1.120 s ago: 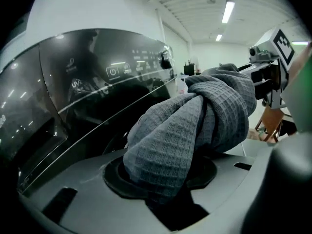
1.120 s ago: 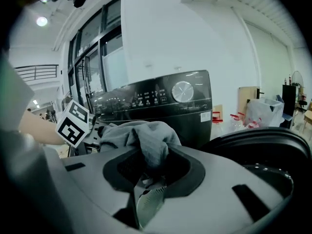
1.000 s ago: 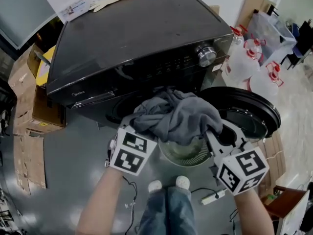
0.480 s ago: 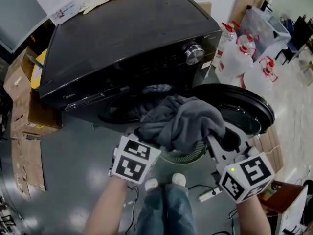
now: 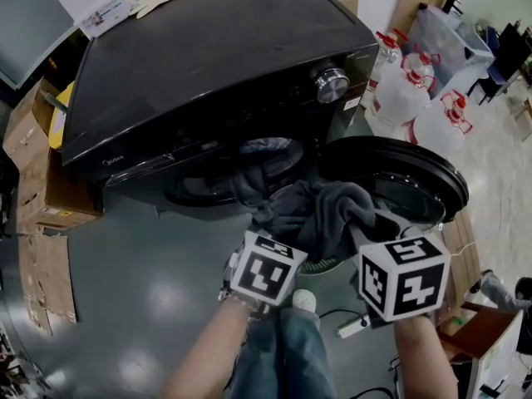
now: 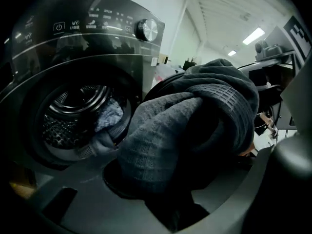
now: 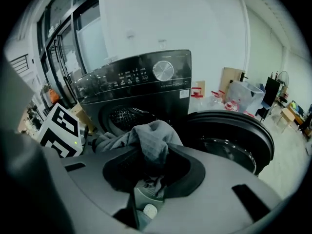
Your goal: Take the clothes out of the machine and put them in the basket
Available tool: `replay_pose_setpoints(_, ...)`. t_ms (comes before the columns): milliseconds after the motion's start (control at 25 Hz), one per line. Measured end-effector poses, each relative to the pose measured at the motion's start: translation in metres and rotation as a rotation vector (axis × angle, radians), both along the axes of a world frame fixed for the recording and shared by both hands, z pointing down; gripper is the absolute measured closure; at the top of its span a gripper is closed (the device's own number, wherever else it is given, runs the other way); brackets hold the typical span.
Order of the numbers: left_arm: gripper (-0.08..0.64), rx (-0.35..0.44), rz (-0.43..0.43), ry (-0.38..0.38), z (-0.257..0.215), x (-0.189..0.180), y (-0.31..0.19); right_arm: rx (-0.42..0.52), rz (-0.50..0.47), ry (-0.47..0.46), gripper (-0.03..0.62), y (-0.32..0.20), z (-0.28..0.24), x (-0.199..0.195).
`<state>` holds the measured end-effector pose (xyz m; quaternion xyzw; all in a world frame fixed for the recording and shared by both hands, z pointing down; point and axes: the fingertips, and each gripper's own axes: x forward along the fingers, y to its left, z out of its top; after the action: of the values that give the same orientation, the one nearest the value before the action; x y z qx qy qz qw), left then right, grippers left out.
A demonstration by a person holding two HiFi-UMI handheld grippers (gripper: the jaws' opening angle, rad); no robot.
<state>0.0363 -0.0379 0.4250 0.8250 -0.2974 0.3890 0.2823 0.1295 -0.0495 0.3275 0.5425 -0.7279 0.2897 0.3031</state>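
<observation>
Red-capped water jugs [image 5: 402, 98] stand at right; cardboard boxes [image 5: 37, 210] sit at left; a power strip [image 5: 353, 328] lies on the floor [image 5: 141, 289].

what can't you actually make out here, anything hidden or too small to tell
Basket: head view, only a sliver of rim shows under the grey garment; its contents are hidden.
Drum: left gripper view, the garment covers its right side; a pale cloth shows inside, how much more cannot be told.
Panel labels: right gripper view, too small to read.
</observation>
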Motion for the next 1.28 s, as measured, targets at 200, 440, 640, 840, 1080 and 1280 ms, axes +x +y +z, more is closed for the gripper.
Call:
replay_pose_setpoints(200,0.393,-0.104,-0.029,0.14,-0.009,0.025,0.021,-0.012,0.0,0.029,0.502,0.004,-0.012,0.0)
replay_pose_setpoints(440,0.393,-0.175,-0.041,0.251,-0.017,0.048,0.029,-0.011,0.04,0.009,0.502,0.004,-0.021,0.013)
replay_pose_setpoints(640,0.393,-0.215,-0.047,0.26,-0.003,0.051,0.032,-0.041,0.049,-0.007,0.502,0.007,-0.006,0.018)
replay_pose_setpoints(840,0.393,-0.232,-0.075,0.196,0.038,0.032,0.023,-0.102,0.054,-0.045,0.502,0.009,0.035,0.013)
replay_pose_setpoints(1080,0.393,-0.29,-0.12,0.15,0.087,0.01,0.015,-0.164,0.06,-0.067,0.502,0.01,0.088,0.006)
replay_pose_setpoints(1280,0.38,-0.323,-0.132,0.091,0.125,-0.001,0.015,-0.212,0.058,-0.052,0.5,0.011,0.128,0.007)
